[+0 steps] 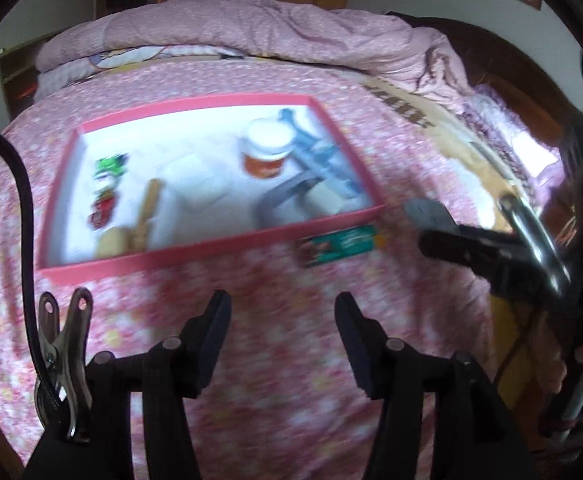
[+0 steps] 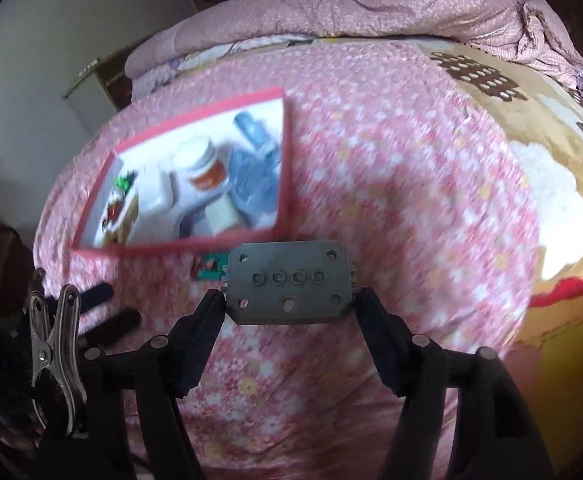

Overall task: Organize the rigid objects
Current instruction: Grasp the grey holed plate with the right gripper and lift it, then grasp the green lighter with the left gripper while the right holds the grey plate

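1. The right gripper [image 2: 290, 300] is clamped on a grey metal plate [image 2: 289, 288], pads pressing both short edges, held above the pink floral bedspread [image 2: 391, 168] just outside the tray's near corner.
2. The left gripper [image 1: 282, 320] hangs spread wide and empty over the bedspread, with the pink tray [image 1: 219, 246] at its twelve o'clock.
3. Much looks sorted already: the tray holds an orange jar with a white lid [image 1: 266, 152], a blue piece [image 1: 315, 152], a wooden-handled item [image 1: 139, 220] and a green and red packet [image 1: 105, 188].
4. I judge two things are left: the plate, and a small teal box [image 1: 341, 246] lying on the bedspread against the tray's near wall, at the left gripper's one o'clock.
5. Motion blur smears the tray's contents; the white blocks and the grey curved piece cannot be identified.
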A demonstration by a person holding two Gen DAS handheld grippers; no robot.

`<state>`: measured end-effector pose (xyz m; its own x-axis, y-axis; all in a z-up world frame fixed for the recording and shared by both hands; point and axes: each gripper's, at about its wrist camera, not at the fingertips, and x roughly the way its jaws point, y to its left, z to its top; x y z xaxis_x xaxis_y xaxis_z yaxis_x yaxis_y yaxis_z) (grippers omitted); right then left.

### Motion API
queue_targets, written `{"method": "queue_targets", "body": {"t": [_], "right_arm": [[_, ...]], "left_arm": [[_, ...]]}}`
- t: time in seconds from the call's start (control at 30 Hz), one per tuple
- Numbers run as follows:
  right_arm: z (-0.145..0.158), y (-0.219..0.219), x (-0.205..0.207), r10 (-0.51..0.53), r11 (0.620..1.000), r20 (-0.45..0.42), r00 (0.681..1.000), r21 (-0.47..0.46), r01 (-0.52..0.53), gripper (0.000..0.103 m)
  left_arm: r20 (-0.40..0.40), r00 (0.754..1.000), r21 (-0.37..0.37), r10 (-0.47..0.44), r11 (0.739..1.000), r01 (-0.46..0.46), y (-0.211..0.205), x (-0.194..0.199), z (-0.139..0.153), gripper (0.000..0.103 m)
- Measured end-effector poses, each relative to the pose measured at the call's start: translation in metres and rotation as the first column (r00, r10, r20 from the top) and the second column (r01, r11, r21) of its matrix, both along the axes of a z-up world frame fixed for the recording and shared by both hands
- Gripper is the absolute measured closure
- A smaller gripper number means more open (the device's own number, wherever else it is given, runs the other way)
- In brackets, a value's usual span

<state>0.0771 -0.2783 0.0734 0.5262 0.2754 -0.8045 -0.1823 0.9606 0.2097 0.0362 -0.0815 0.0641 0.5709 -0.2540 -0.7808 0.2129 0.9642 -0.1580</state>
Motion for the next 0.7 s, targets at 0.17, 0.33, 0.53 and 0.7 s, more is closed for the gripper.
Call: {"method": "queue_targets", "body": {"t": [0.17, 0.33, 0.53, 0.7], "right_arm": [[0.016, -0.01, 0.02, 0.01, 1.0, 0.022, 1.0, -0.019, -0.01, 0.034], [0.018, -0.021, 0.032, 0.015, 1.0, 0.032, 0.999, 0.006, -0.015, 0.034], [0.008, -0.032, 0.047, 0.031, 0.999, 0.021, 0.999, 0.04, -0.032, 0.034], [-0.002, -0.039, 0.06, 0.024, 0.996, 0.012, 1.0, 0.081, -0.024, 0.034]], "left_arm": [[-0.053, 0.998, -0.048, -0.036, 0.998, 0.034, -0.034, 0.014, 0.0, 0.032], [-0.055, 0.998, -0.029, 0.013, 0.999, -0.015, -0.058, 0.03, -0.007, 0.018], [-0.001, 0.995, 0.062, 0.095, 0.994, -0.095, -0.079, 0.047, -0.02, 0.016], [-0.013, 0.991, 0.116, 0.136, 0.984, -0.134, -0.086, 0.056, -0.032, 0.016]]}}
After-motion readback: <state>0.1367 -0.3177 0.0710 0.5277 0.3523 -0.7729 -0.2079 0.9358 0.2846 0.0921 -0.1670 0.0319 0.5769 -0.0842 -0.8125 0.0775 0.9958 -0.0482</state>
